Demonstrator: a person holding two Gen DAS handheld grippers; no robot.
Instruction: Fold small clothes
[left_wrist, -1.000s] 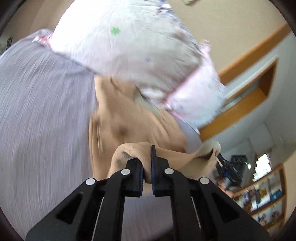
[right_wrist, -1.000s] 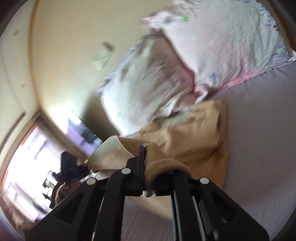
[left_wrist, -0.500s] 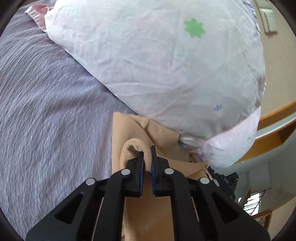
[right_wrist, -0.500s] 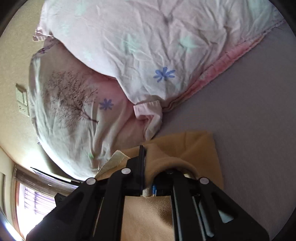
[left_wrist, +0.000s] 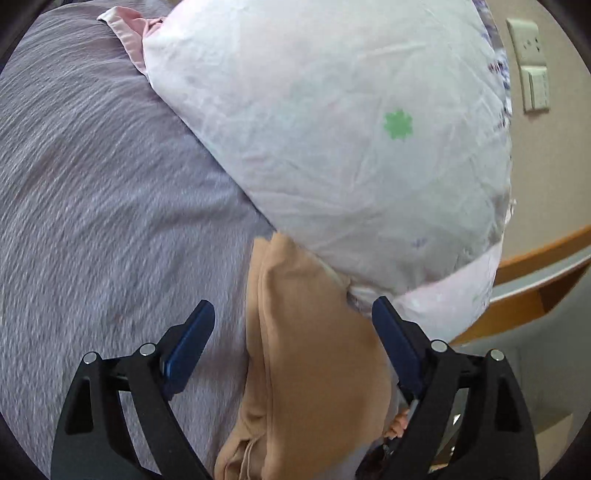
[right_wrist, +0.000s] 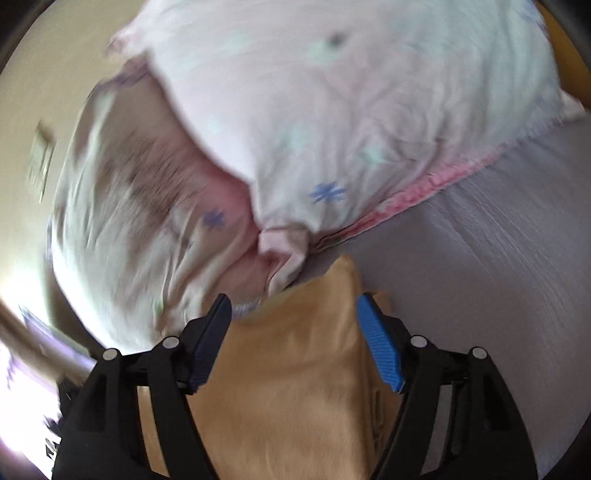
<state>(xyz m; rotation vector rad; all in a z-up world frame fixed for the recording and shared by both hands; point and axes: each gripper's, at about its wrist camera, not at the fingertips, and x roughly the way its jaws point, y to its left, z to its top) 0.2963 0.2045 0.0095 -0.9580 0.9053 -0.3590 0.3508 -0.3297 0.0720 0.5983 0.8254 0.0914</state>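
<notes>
Low in both wrist views each claw stands wide apart, gripping nothing: the left claw (left_wrist: 293, 315) and the right claw (right_wrist: 291, 308) both straddle the tan garment (left_wrist: 310, 354), which lies folded on the grey bed sheet (left_wrist: 103, 206) with its far edge tucked against the floral pillow (left_wrist: 351, 129) filling the upper frame. This looks like the release after a fold; next, I'd judge, comes backing off cleanly and smoothing or gripping a fresh edge.
</notes>
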